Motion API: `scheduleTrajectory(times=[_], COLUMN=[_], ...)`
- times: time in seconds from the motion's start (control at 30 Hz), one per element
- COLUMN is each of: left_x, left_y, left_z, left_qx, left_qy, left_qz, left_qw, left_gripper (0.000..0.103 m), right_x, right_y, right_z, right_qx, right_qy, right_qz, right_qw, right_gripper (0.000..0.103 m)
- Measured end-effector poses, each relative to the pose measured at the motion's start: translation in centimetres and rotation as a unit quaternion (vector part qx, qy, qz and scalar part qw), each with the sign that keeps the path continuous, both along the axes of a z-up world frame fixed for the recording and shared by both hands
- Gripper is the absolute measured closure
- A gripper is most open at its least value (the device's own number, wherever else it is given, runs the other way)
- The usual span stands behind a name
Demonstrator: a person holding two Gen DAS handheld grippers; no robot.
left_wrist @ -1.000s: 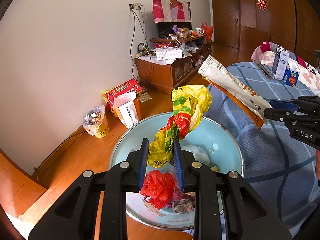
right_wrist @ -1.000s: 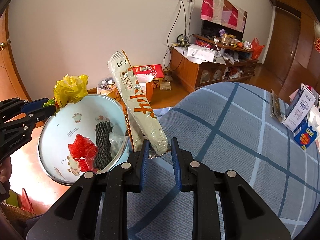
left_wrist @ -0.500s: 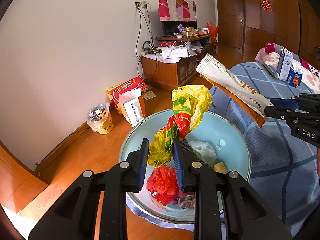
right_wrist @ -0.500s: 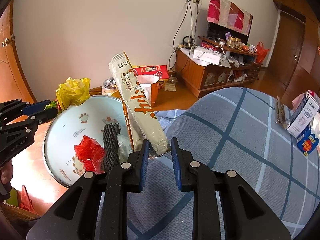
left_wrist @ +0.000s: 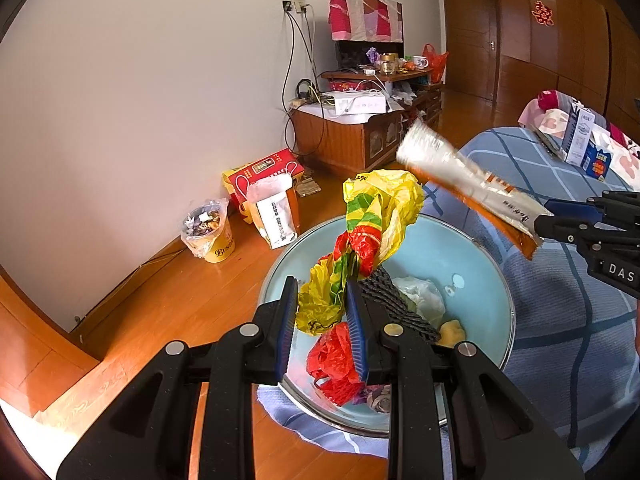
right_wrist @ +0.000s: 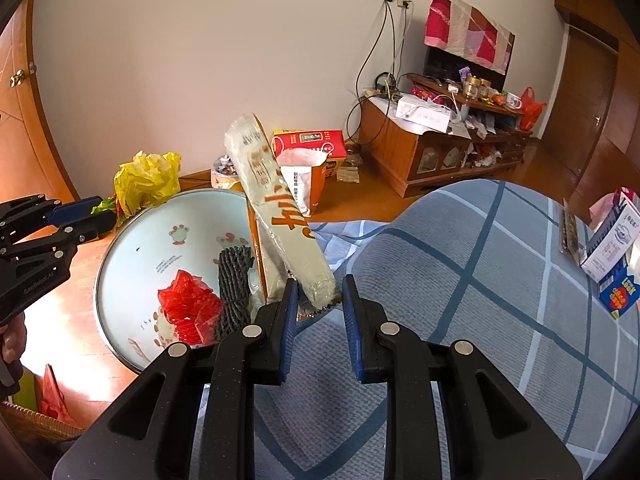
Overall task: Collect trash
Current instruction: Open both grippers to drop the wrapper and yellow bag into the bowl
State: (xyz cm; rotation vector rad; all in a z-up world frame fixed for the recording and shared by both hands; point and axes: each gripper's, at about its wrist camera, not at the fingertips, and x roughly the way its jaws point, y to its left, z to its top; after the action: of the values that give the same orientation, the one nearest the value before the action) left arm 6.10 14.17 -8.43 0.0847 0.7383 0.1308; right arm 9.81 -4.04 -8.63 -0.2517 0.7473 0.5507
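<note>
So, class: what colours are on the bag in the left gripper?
Yellow, with red and green bands; clearest in the left wrist view.

Against the white wall point(left_wrist: 140, 80): a wooden cabinet point(left_wrist: 344, 136) cluttered on top, with a white box point(left_wrist: 360, 102) lying there and cables running up to a wall socket point(left_wrist: 294, 5). Left of the cabinet, on the wooden floor point(left_wrist: 180, 292): a red carton point(left_wrist: 260, 170), a white paper bag point(left_wrist: 274, 216) just before it, then a lined yellow bucket point(left_wrist: 208, 228). Right of the cabinet: a blue plaid bedspread point(right_wrist: 480, 280) bearing a white-and-blue carton point(right_wrist: 612, 256).
</note>
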Motion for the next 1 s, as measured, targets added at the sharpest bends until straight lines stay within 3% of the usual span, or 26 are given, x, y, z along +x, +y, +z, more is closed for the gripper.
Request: scheduleTrajectory(times=[0.73,1.0], left_x=[-0.1,-0.1], left_y=[0.2,0.3], left_z=[-0.3,-0.4], left_qx=[-0.001,-0.003], left_qy=[0.003,0.002], left_qz=[0.008,0.005], left_qw=[1.0000,1.0000], left_gripper=[0.079,0.077], right_x=[-0.4,-0.7], right_y=[0.7,0.7], right_z=[0.1,0.9], right_qx=[0.009,0.034], right_qy=[-0.001,-0.018], right_qz=[0.012,0.020], right_qw=[1.000,0.999], right_gripper=[0.087,0.087])
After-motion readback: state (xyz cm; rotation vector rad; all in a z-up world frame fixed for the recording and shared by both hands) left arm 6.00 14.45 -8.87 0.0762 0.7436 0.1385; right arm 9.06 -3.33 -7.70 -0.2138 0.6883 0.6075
